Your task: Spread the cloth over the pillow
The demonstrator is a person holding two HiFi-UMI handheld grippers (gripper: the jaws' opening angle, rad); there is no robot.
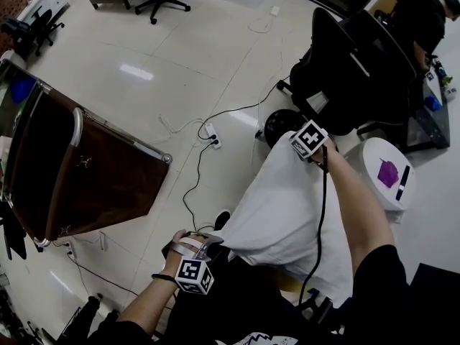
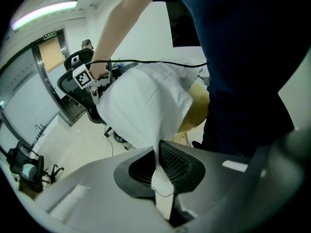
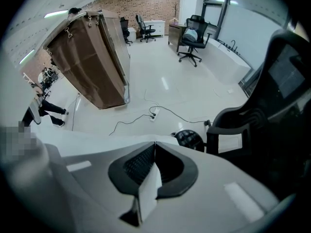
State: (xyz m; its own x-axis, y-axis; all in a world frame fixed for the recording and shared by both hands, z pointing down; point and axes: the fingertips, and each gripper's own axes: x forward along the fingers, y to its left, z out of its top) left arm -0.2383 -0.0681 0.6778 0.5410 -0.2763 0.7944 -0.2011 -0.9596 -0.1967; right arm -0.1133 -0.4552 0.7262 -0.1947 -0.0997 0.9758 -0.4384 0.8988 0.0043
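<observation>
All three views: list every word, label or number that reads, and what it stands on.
Nothing can be read.
Sign over the doorway: too small.
White print on the dark shirt: cut off, unreadable.
Marker cube: black-and-white pattern, no letters.

The cloth (image 1: 287, 214) was matt white fabric, softly creased. The floor (image 1: 180, 70) was smooth, glossy tile, mirroring the lamps.
</observation>
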